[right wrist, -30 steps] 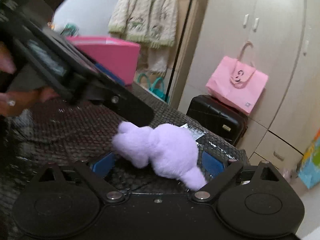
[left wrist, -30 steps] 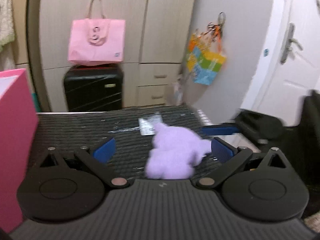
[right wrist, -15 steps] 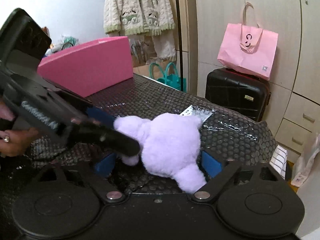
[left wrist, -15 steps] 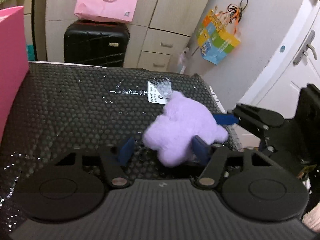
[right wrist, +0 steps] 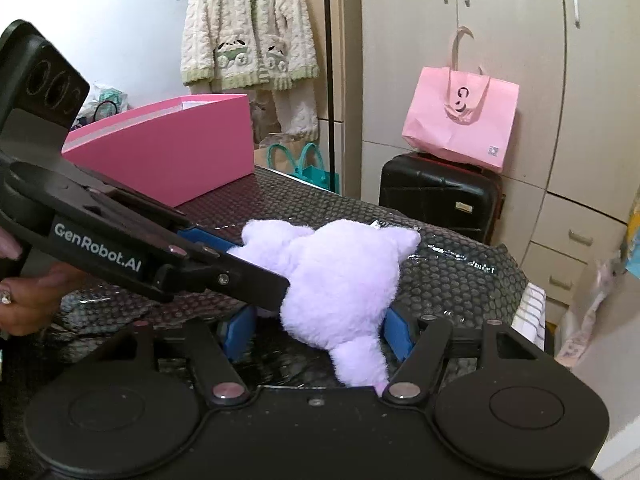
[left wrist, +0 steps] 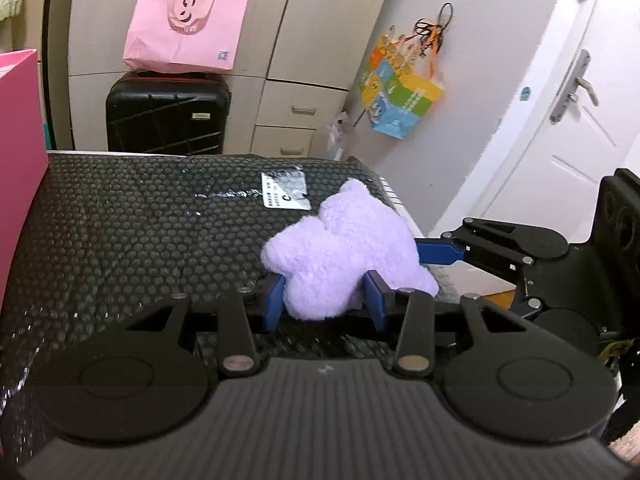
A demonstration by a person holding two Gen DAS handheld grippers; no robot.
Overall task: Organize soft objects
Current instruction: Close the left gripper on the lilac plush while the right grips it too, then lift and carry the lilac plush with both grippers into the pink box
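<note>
A fluffy lilac plush toy [left wrist: 340,248] lies near the right end of a black bubble-wrapped surface [left wrist: 132,232]. My left gripper [left wrist: 326,298] has its blue fingers pressed against the toy's near lobe on both sides. In the right wrist view the same toy [right wrist: 340,280] fills the space between the blue fingers of my right gripper [right wrist: 318,336], which hold its body. The left gripper's arm [right wrist: 132,248] reaches in from the left and covers part of the toy.
A pink box [right wrist: 168,148] stands at the far left end of the surface; it also shows in the left wrist view [left wrist: 18,160]. A white label [left wrist: 284,196] lies behind the toy. Beyond stand a black suitcase [left wrist: 168,116] with a pink bag [left wrist: 186,28], wardrobes and a door.
Both grippers have closed in on the plush toy from opposite sides. The left fingers, wide apart a second ago, now squeeze its near lobe; the right fingers have narrowed around its body.
</note>
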